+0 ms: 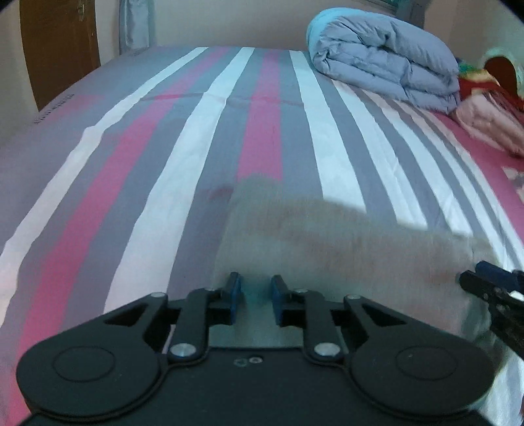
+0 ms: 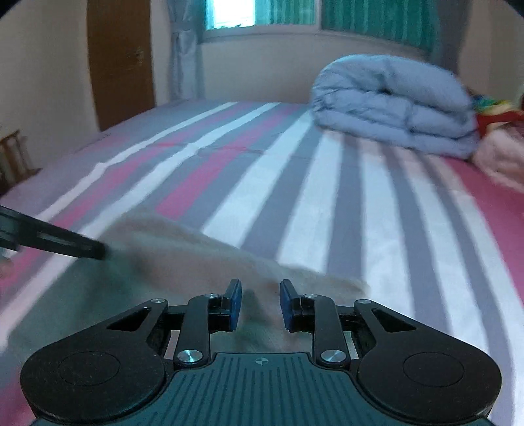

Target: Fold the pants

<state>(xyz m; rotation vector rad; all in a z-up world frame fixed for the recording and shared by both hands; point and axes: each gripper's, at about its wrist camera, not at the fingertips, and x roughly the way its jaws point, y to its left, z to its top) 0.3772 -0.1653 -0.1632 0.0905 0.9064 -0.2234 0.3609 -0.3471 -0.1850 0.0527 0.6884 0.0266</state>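
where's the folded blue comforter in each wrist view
Left wrist view: the folded blue comforter lies at upper right, at the far end of the striped bed.
Right wrist view: the comforter is again at upper right, below the window.
Shared landmark: the brown door at upper left in both.

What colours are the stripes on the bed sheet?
Pink, grey and white stripes on the bed sheet, clearest in left wrist view.

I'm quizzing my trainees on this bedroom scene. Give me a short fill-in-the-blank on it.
1. The beige pants lie on a ___ bedsheet.
2. The folded comforter at the far end of the bed is light ___.
3. The pads on the left gripper are ___.

Missing words: striped; blue; blue
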